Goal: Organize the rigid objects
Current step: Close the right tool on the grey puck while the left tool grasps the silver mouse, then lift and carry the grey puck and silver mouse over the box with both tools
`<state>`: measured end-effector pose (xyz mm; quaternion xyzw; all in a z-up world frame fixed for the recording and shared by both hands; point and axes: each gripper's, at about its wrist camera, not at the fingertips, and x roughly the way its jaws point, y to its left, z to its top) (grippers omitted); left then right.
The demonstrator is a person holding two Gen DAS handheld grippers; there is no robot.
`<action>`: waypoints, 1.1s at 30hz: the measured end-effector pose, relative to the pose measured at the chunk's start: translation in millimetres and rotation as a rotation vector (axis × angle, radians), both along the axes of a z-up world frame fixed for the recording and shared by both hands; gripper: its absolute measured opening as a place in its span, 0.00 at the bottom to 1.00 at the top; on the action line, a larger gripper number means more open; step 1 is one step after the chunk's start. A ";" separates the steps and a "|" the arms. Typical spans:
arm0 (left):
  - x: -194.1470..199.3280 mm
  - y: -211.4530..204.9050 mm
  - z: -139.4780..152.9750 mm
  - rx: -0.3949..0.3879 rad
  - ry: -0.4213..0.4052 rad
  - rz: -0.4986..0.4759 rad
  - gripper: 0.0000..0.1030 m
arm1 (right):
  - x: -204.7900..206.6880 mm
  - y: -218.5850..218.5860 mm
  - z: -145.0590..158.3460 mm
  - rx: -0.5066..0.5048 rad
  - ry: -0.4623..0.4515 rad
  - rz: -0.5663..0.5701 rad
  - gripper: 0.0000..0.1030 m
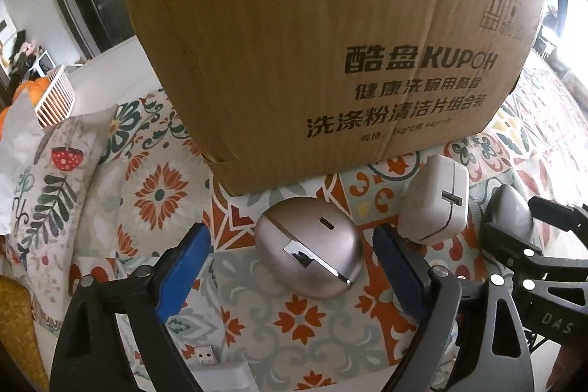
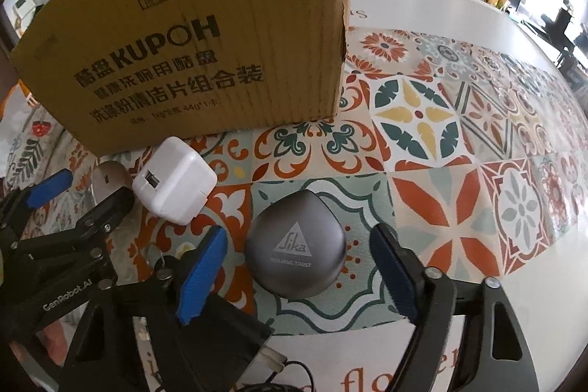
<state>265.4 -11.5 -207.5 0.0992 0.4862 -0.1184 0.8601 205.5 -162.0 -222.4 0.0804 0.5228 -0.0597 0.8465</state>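
Observation:
A silver oval case (image 1: pixel 308 245) lies on the patterned cloth between the blue pads (image 1: pixel 183 270) of my left gripper (image 1: pixel 290 234). The jaws stand open, with a gap on each side of the case. In the right wrist view a dark grey case (image 2: pixel 296 245) with a triangle logo sits between the pads of my right gripper (image 2: pixel 299 232), which is also open and not touching it. A white charger block (image 1: pixel 433 199) (image 2: pixel 174 184) lies between the two cases. Each view shows the other gripper at its edge: the right gripper (image 1: pixel 529 219) and the left gripper (image 2: pixel 81 193).
A tall cardboard box (image 1: pixel 312 43) (image 2: pixel 202 43) stands just behind the cases. A cushion (image 1: pixel 47 179) lies at the left. A small USB dongle (image 1: pixel 205 355) and a black plug adapter (image 2: pixel 228 337) with a cable lie near the front edge.

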 end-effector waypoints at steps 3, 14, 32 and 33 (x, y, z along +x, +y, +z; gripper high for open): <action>2.9 -0.4 -4.8 -0.008 0.019 -0.002 0.80 | 3.2 -1.3 -6.3 0.009 0.023 -0.004 0.62; 3.3 -3.6 -18.3 -0.030 0.044 -0.019 0.59 | 0.1 3.5 -21.4 0.008 0.028 0.000 0.56; -39.3 5.1 37.7 -0.078 -0.040 0.013 0.59 | -36.1 -1.5 33.9 -0.011 -0.093 0.055 0.55; -40.2 8.1 41.0 -0.081 -0.045 0.015 0.59 | -36.4 0.2 38.1 -0.012 -0.102 0.058 0.55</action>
